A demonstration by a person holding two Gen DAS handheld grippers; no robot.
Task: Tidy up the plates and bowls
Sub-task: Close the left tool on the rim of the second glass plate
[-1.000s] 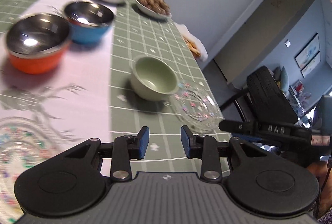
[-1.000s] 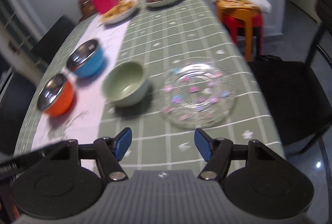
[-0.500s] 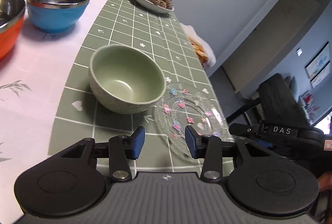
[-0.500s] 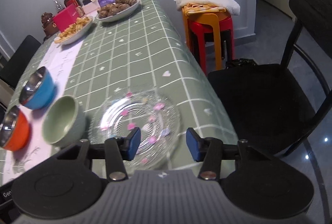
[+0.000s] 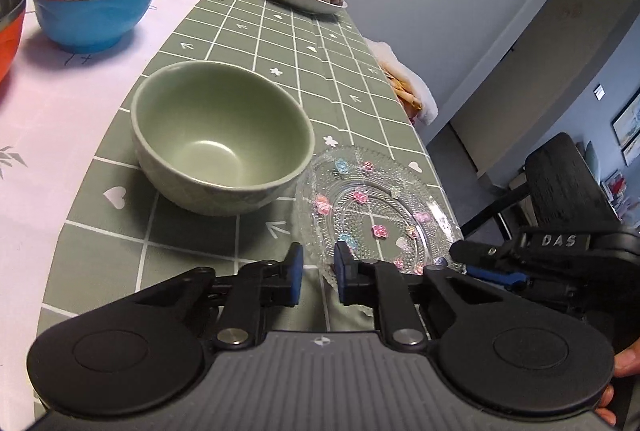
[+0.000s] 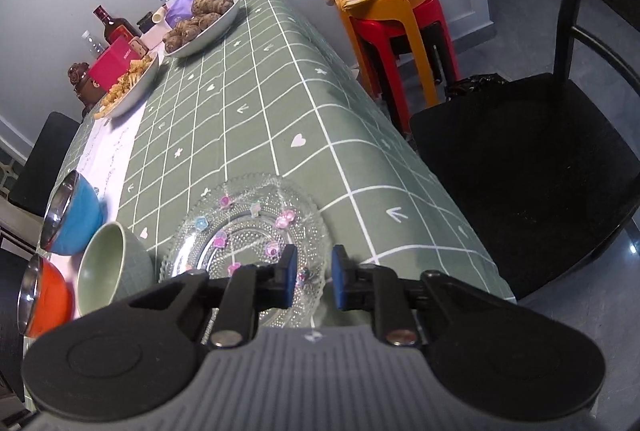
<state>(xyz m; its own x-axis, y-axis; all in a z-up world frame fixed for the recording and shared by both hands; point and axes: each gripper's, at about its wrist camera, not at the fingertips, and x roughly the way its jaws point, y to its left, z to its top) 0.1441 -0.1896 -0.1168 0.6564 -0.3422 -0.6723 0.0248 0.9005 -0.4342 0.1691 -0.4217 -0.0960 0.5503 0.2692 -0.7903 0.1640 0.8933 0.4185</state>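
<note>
The table [image 6: 280, 119] carries a green bowl [image 5: 224, 135] touching the glass plate [image 6: 244, 231] at its near edge. Both grippers have dropped toward the plate. Left gripper [image 5: 317, 271] and right gripper [image 6: 313, 277] have just been closing on its near rim; a lift likely follows.

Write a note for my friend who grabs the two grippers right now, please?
Left gripper and right gripper: jaws just closed on the glass plate's near rim.
Plate sits on the tablecloth at the table edge, beside the green bowl; blue bowl and orange bowl stand farther left.
Done: nothing stacked yet.
Left: lift the plate, then group the bowls.
</note>
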